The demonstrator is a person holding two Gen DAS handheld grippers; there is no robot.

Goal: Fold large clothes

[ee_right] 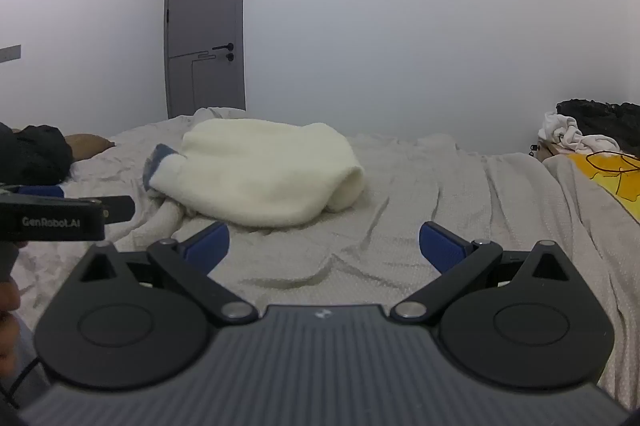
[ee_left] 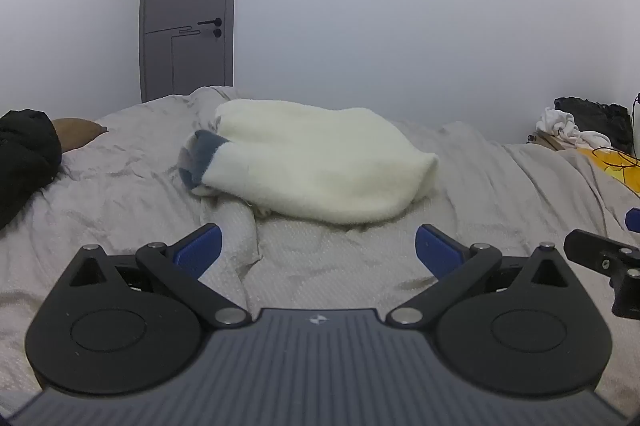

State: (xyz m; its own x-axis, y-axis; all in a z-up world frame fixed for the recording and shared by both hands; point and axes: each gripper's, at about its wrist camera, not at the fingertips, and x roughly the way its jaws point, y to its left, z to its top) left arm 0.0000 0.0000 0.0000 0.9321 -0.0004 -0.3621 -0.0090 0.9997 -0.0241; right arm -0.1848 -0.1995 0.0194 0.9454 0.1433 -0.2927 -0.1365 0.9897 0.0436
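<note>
A cream fleece garment point(ee_left: 320, 161) with a blue-grey cuff point(ee_left: 200, 155) lies folded into a thick bundle on a rumpled grey bed point(ee_left: 120, 193). It sits ahead of the left gripper point(ee_left: 318, 246) at 12 o'clock, and at 11 o'clock from the right gripper point(ee_right: 324, 246). Both grippers hover apart from it, jaws spread wide and empty.

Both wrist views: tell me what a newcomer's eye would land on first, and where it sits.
The cream fleece garment stands out first, bundled in a folded heap mid-bed on the grey bedspread, a grey-blue cuff poking out at its left end. Next come the two tools in the foreground, the left tool and the right tool, both wide open and holding nothing. Behind, a grey door breaks the bare wall.
</note>
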